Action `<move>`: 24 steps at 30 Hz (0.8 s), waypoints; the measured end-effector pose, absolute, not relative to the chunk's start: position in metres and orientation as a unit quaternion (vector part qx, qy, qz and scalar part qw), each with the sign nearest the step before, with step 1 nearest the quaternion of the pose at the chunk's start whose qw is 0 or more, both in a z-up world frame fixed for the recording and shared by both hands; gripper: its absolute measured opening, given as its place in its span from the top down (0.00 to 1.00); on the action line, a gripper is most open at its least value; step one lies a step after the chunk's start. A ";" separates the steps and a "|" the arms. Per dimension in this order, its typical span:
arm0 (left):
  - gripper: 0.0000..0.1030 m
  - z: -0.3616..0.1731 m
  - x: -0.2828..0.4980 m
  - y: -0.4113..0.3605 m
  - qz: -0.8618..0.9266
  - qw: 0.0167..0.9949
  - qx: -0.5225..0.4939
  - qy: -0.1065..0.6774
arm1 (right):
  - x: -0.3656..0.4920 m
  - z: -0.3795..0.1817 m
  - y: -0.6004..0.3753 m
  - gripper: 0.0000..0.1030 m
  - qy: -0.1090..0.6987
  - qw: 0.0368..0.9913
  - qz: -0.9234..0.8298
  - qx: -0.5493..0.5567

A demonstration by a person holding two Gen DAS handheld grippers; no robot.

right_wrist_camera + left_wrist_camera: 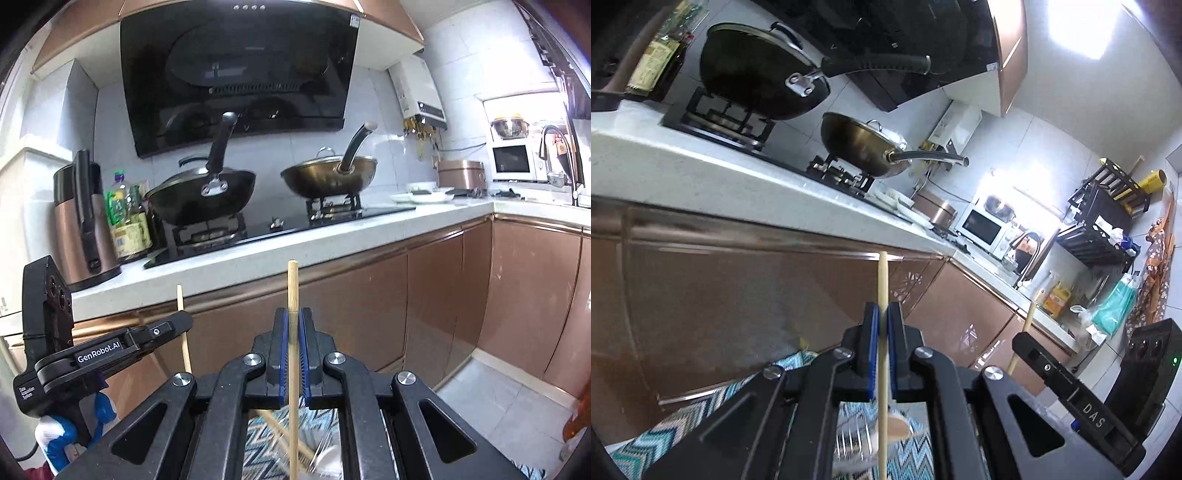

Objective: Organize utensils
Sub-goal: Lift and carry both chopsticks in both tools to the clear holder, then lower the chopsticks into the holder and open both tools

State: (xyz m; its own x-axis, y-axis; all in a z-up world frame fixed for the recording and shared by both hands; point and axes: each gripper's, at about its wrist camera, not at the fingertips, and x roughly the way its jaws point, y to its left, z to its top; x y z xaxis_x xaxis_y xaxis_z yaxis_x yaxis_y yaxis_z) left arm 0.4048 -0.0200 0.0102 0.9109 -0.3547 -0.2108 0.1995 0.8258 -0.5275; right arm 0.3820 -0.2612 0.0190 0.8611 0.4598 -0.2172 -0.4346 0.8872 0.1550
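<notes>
In the left wrist view, we see at the far left some bottles [657,59] standing on the white bench [701,173]. Next to them a black wok [761,70] with a lid sits on the gas stove [727,122], and further right a golden wok [864,144] sits on the second burner. Our left tongs [882,325] are pressed together on 1 wooden chopstick [882,295], which stands upright between the blue pads [874,332] in front of the brown cabinet doors [738,295]. Below the tongs we see a zigzag cloth [701,417] and some blurred utensils; we cannot tell what they are. At the right, the other tool appears with its own stick, and behind it there are a microwave [982,225] and a black dish rack [1104,206].

In the right wrist view, a brown kettle [81,218] stands at the left on the bench, and the left tool holds its chopstick in front of the cabinet. In the middle, our right tongs [293,325] are clamped on a second chopstick [293,291], also upright, with its top end in front of the bench edge. The 2 chopsticks are apart from each other. Above hangs the black range hood [240,74].
</notes>
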 end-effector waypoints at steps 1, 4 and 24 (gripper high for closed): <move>0.96 0.009 0.411 -0.024 -0.145 0.945 -0.255 0.147 | 0.386 0.018 -0.263 0.94 0.121 0.964 0.232 0.055; 0.96 0.002 0.427 -0.040 -0.131 0.952 -0.242 0.137 | 0.400 0.005 -0.271 0.94 0.103 0.966 0.227 0.072; 0.96 -0.093 0.473 -0.096 -0.042 0.980 -0.151 0.126 | 0.436 -0.099 -0.268 0.94 0.090 0.976 0.190 0.064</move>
State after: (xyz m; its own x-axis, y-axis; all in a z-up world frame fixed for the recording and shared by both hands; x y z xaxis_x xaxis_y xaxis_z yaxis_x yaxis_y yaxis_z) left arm 0.4728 -0.0959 -0.0930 0.9649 -0.1203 -0.2335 0.0445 0.9510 -0.3060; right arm 0.4362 -0.2676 -0.0989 0.9120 0.3813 -0.1510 -0.3585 0.9200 0.1582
